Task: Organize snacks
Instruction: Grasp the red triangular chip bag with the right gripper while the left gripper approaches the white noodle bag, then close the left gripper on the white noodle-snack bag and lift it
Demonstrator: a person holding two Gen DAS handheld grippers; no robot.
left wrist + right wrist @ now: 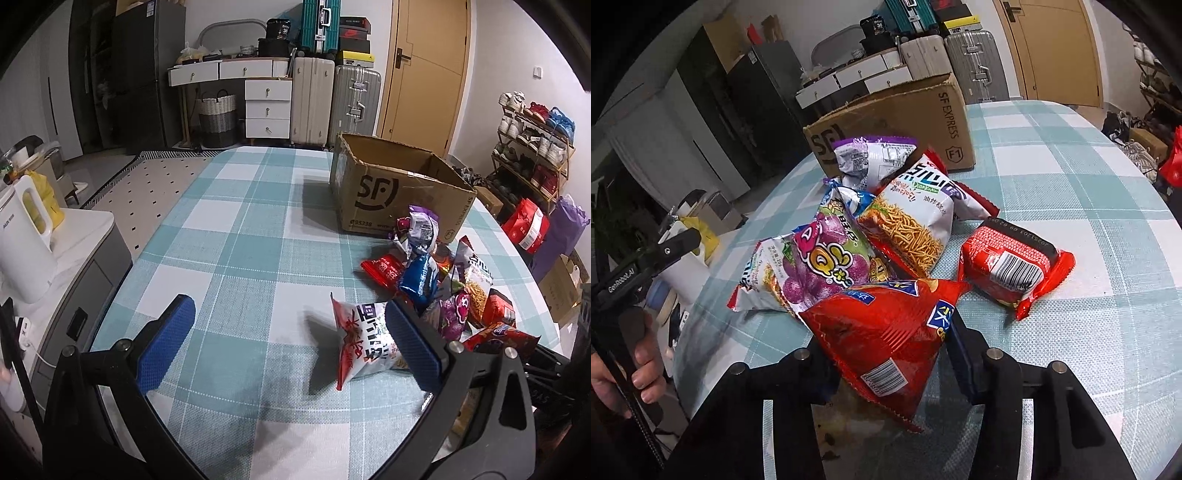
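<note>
The right gripper [886, 354] is clamping the red chip bag [882, 332], while the left gripper [291, 332] is hanging open, the cardboard box [388, 192] at its one o'clock.

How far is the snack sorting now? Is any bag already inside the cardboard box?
Done: nothing visible; what shows of the brown cardboard SF box looks empty, though its floor is hidden.
In hand: the right gripper is shut on a red crinkly snack bag. The left gripper is open, with a white-and-red noodle snack bag standing between its fingers, not yet pinched.
Left: the pile of bags on the checked tablecloth.
</note>
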